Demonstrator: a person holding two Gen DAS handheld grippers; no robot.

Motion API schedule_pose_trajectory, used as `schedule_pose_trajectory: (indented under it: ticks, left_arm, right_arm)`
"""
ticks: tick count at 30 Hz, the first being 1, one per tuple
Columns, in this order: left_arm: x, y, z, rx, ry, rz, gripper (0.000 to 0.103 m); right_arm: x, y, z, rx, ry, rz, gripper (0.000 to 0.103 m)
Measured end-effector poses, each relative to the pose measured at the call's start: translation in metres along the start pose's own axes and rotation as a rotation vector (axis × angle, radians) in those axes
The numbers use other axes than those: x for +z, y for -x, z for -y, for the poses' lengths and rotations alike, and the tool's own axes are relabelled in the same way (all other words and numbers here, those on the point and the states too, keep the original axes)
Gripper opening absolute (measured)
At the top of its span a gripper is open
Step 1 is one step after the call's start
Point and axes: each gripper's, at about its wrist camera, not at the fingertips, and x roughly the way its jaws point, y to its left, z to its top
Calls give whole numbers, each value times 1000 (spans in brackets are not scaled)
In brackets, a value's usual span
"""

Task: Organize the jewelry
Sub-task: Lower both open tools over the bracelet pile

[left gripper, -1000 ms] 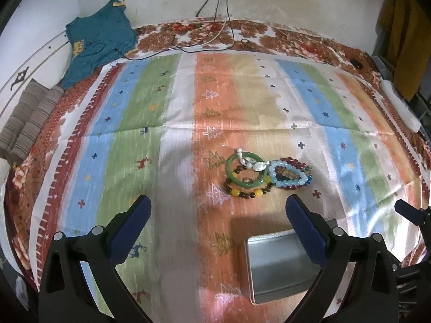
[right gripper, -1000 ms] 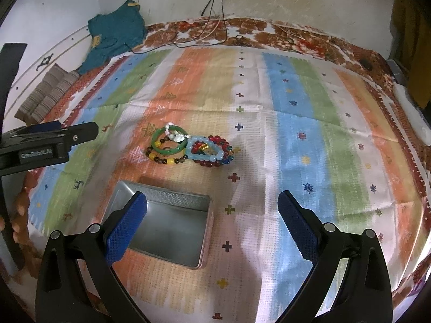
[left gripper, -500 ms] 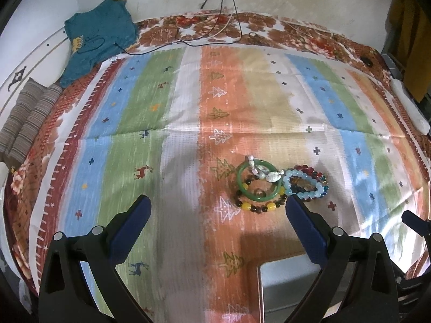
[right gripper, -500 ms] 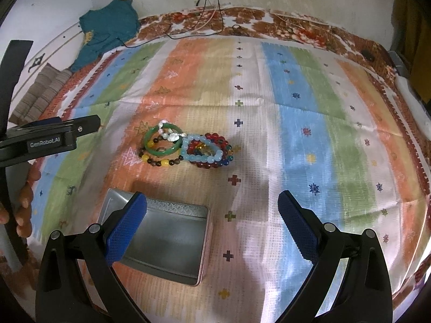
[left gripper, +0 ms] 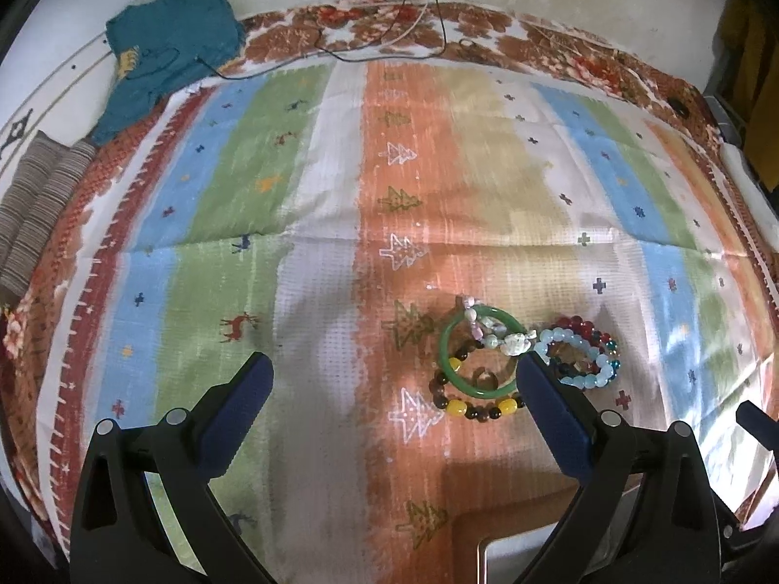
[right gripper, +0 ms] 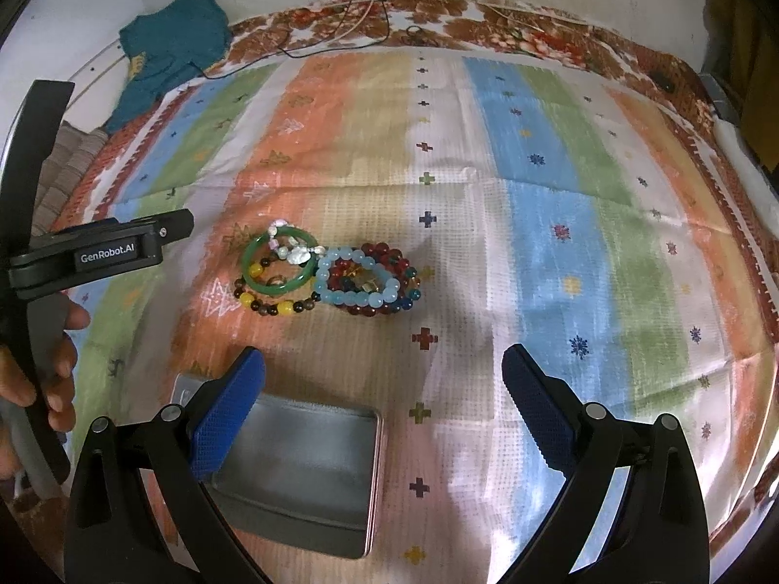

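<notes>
A pile of bracelets lies on the striped cloth: a green bangle (left gripper: 479, 355) (right gripper: 277, 263), a brown and yellow bead bracelet (left gripper: 474, 406) (right gripper: 272, 306), a pale blue bead bracelet (left gripper: 577, 357) (right gripper: 358, 277) and a dark red bead bracelet (right gripper: 389, 267). An open silver tin (right gripper: 302, 472) sits just in front of them; only its corner (left gripper: 506, 559) shows in the left wrist view. My left gripper (left gripper: 392, 413) is open and empty, its right finger beside the bangle. My right gripper (right gripper: 382, 409) is open and empty above the tin's right side.
The striped cloth (left gripper: 316, 243) covers a bed with a floral border. A teal garment (left gripper: 165, 48) and cables (left gripper: 418, 14) lie at the far edge. Folded striped fabric (left gripper: 34, 204) lies at the left. The left tool and hand (right gripper: 63, 267) show at the right view's left.
Both grippers have moved forward and down toward the bracelets. The tin has slid toward the bottom of both views. Both stay open.
</notes>
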Motion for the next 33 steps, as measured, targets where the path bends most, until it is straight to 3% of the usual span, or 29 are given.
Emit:
schedule_pose_trajectory:
  ticks: [18,21,22,23,30,33]
  left_arm:
    - [14,-43,16,-73,-39,-81,97]
    - [17,-50,23,-80,-60,-92,92]
    - [18,-52,25,-84,-69,-96,89]
    - [19,-55,27,-87,-78,-103,87]
    - [25,-78,27,-110,-87,-149,71]
    - [28,-86,26,-120,-83,-168,63]
  right_arm:
    - [18,-45,3,9,-69,-87,98]
    - [22,-54,1,13,-75,-102,98]
    - [23,-57,0,14,-72,-108,89]
    - [24,-59,-1,14,-70,-114,86]
    - [32,-78,-4,11,-79,-138,86]
    - [34,-84,-2,10,-87,-149,77]
